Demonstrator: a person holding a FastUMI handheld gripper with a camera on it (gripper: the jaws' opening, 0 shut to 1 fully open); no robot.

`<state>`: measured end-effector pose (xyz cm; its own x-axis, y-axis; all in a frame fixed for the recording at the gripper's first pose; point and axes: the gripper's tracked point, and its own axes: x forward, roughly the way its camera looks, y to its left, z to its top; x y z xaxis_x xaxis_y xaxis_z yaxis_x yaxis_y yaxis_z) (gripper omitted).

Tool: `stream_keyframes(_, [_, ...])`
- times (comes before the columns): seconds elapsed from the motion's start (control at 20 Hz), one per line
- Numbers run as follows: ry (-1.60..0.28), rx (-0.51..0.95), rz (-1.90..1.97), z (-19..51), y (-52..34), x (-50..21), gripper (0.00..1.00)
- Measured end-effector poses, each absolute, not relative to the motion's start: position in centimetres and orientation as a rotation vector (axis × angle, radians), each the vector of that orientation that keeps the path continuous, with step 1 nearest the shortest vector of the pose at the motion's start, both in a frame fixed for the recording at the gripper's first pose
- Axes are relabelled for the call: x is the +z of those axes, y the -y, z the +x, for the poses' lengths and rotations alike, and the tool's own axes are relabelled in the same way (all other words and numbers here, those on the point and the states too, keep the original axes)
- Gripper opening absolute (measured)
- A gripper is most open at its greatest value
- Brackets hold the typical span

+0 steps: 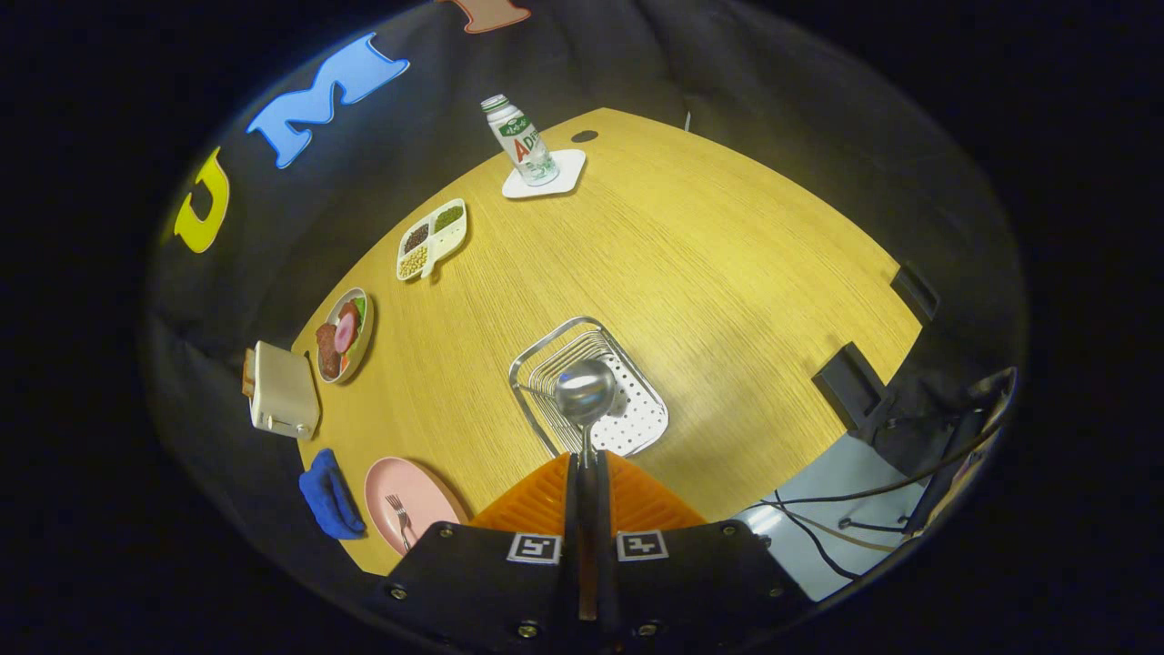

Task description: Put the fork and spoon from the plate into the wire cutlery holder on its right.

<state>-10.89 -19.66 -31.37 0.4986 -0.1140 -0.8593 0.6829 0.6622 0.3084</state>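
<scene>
1. A wooden table [727, 273] stands in a dark cloth booth. Taking the wire cutlery holder [589, 386] near its middle as the landmark: a pink plate [427, 496] lies to the holder's left, a blue cloth [329, 496] just past the plate, and a bottle [519, 142] on a white coaster [546, 175] well beyond the holder.
2. The gripper [587, 473] has its orange fingers [544, 498] pressed together on the spoon [585, 393], pinching its handle.
3. The spoon's long axis runs straight ahead along the fingers, with the bowl leading. The bowl hangs over the holder, seemingly so that it can go down among the wires.
4. The fork [400, 514] lies on the plate, tines away from the gripper, handle toward it. It is not yet moved.
5. Lowering and release of the spoon look due next.
</scene>
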Motion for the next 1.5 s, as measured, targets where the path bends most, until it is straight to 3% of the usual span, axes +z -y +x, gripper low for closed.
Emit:
stream_keyframes(0.2, [-0.884,-0.550,0.678,-10.3,20.8,-29.9,0.20])
stream_keyframes(0.8, [-0.777,-0.461,0.583,-8.8,17.4,-24.8,0.20])
stream_keyframes(1.5, [-0.825,-0.242,0.501,-5.0,6.1,-24.8,0.20])
